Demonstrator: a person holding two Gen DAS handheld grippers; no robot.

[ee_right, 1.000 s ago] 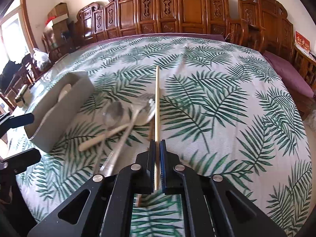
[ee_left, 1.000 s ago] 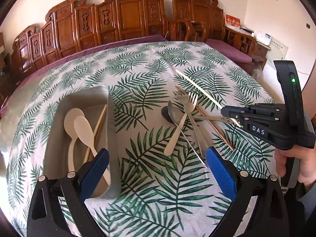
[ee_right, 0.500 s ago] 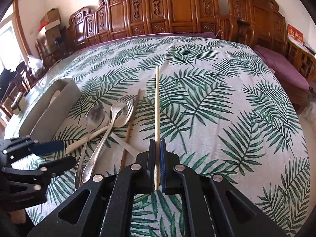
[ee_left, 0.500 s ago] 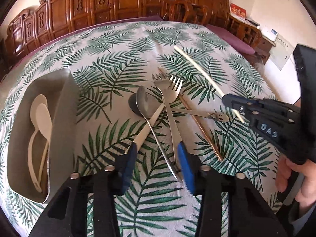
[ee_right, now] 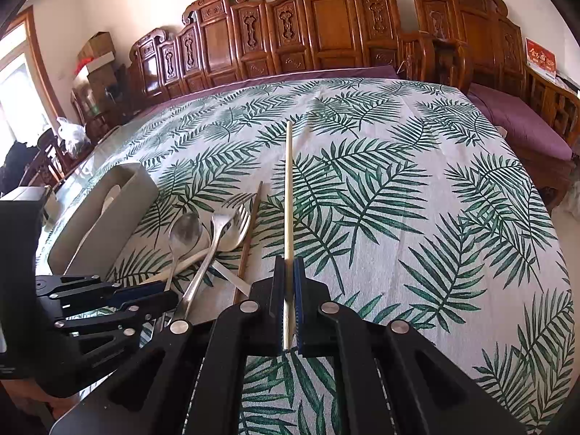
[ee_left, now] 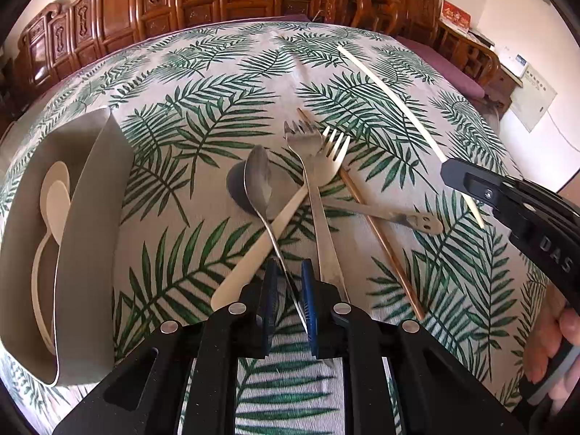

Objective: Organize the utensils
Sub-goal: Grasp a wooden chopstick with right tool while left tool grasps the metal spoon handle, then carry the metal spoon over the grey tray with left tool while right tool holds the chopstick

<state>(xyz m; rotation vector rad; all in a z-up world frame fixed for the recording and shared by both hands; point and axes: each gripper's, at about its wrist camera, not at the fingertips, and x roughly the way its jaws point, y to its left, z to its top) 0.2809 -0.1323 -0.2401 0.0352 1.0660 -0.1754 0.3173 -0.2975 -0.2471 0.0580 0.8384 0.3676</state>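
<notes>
My left gripper (ee_left: 289, 275) has its blue pads nearly closed around the handle of a steel spoon (ee_left: 258, 181) in a pile on the leaf-print cloth. The pile also holds a steel fork (ee_left: 308, 166), a cream fork (ee_left: 326, 166), a grey spoon with a smiley handle (ee_left: 424, 220) and a brown chopstick (ee_left: 380, 232). My right gripper (ee_right: 289, 290) is shut on a pale chopstick (ee_right: 288, 188), held above the cloth; it also shows in the left wrist view (ee_left: 395, 105).
A grey utensil tray (ee_left: 90, 224) with cream spoons (ee_left: 54, 195) stands left of the pile; it also shows in the right wrist view (ee_right: 101, 210). Carved wooden chairs (ee_right: 326, 29) line the table's far side.
My left gripper moved from the tray toward the pile, came down over the steel spoon's handle and closed from wide open to nearly shut. The right gripper kept holding the pale chopstick.
</notes>
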